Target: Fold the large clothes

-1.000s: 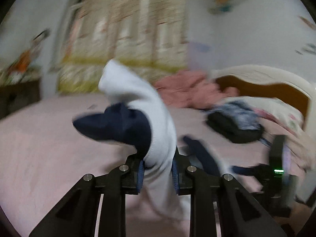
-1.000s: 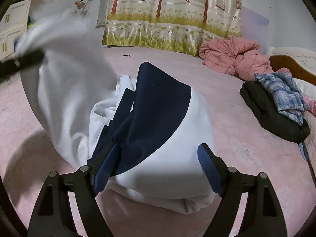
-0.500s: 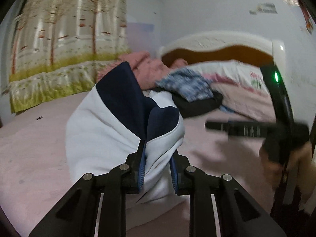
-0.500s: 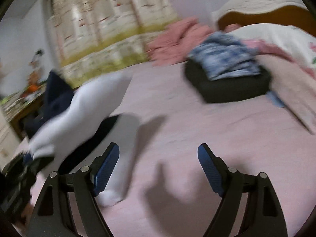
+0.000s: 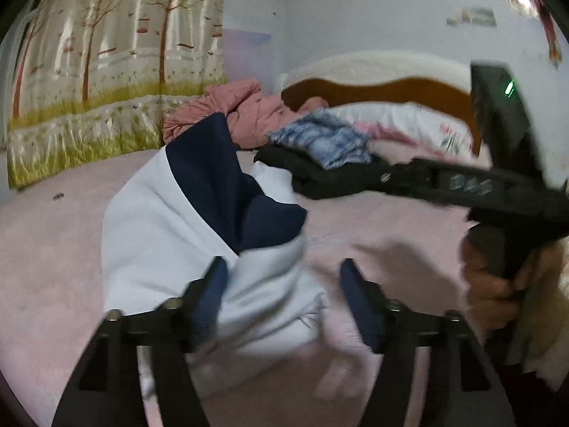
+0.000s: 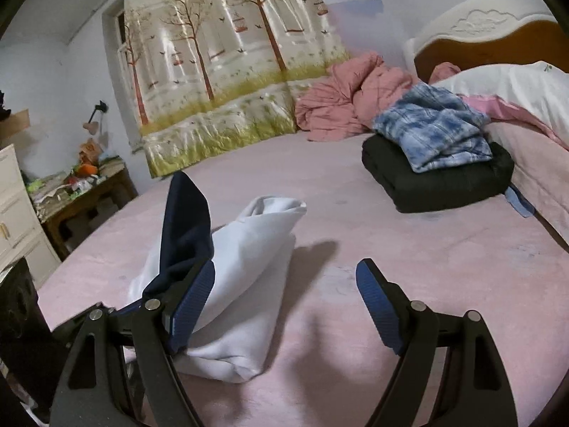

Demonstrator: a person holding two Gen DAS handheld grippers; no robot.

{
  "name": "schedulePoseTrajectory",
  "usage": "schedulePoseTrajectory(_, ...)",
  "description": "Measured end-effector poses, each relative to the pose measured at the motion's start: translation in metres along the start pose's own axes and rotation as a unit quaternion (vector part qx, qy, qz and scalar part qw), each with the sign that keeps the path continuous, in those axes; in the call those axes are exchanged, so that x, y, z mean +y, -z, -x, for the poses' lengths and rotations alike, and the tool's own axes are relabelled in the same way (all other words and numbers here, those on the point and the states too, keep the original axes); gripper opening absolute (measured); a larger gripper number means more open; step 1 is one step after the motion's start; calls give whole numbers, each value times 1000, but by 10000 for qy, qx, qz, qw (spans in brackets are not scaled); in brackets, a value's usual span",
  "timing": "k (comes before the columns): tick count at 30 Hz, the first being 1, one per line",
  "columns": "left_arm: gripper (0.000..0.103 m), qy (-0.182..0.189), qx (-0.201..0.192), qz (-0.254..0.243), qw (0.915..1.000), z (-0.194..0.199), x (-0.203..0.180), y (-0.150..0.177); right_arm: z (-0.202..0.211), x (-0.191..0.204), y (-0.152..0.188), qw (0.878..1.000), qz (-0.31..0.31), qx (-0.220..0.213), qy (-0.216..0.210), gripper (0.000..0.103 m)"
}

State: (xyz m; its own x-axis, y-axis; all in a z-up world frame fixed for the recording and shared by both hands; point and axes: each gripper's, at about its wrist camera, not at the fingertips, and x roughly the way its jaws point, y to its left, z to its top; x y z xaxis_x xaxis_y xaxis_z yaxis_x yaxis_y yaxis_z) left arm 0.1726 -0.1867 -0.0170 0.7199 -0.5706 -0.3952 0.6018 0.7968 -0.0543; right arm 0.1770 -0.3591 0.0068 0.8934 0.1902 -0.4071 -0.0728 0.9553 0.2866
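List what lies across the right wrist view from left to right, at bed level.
Cluttered wooden side table → white and navy garment → crumpled pink blanket → blue plaid garment, lying on the folded black garment → white pillow.

Low over the pink bed (image 5: 64, 249), looking along open fingers; shared: white-navy garment (image 6: 245, 249) at 10 o'clock, headboard (image 6: 480, 32) at 2.
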Motion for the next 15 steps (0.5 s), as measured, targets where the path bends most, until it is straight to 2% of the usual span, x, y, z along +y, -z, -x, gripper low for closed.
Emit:
schedulePoseTrajectory(5,77,-203,-336,479,9981,49,22,5,6,8,-4,9999,45,-128,54,81)
schedulePoseTrajectory(6,77,-314,-383,606,9969,56,31,6,6,10,-6,9999,55,-133,16,81)
schedulePoseTrajectory(8,86,-613,-429,837,9937,65,51,5,2,18,-12,9999,94,-84,-114,81)
schedulePoseTrajectory(10,86,-835,-305,1188,9889,64,78,4,-10,31,-20,9993,142,131,-312,81)
schedulePoseTrajectory(12,86,-771,-116,1782,9809,58,106,5,-25,44,-27,9971,159,332,-673,80)
schedulePoseTrajectory(13,86,-587,83,2267,9722,51,127,9,-35,51,-30,9952,169,431,-860,79)
schedulePoseTrajectory(15,86,-269,312,2838,9580,39,150,16,-57,66,-32,9923,237,713,-981,77)
